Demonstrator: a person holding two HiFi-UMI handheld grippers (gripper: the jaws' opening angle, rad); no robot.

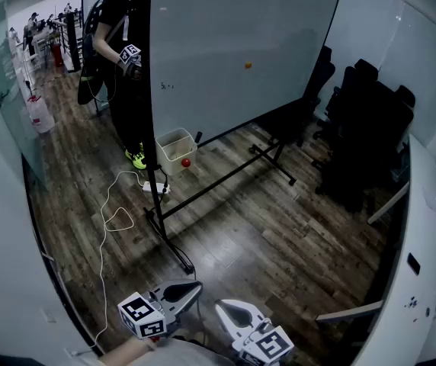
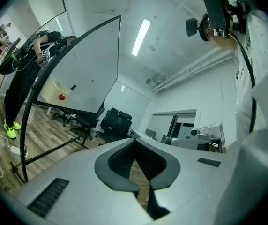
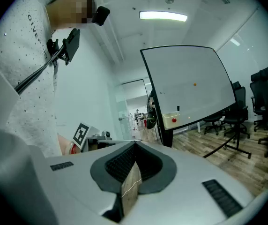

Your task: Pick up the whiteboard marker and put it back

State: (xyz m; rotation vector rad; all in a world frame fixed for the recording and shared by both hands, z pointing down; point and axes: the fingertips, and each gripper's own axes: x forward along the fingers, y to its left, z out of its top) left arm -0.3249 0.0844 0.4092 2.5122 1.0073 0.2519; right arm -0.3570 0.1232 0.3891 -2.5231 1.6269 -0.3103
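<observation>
You hold both tools low at the bottom of the head view, level and side by side over the wood floor point(image 1: 279, 227). The left gripper point(image 1: 196, 287) has its jaws drawn together with nothing between the pads; only a sliver of floor shows through. The right gripper point(image 1: 220, 306) is shut just as tight and is equally empty.

Well ahead of you stands the rolling whiteboard point(image 1: 233, 44), with an orange dot point(image 1: 248, 65) on its face. At the foot of the board sits a pale translucent bin point(image 1: 165, 140) with a red ball point(image 1: 186, 162) showing at its lower front. Just beside the bin, at the board's lower edge, a small dark upright stick appears to be the whiteboard marker point(image 1: 197, 137), though it is too small to make out for certain. It is well apart from both tools.

Another person point(image 1: 119, 59) stands behind the board's left edge. A white cable point(image 1: 115, 204) loops across the floor, and black office chairs point(image 1: 363, 128) crowd the right side.
</observation>
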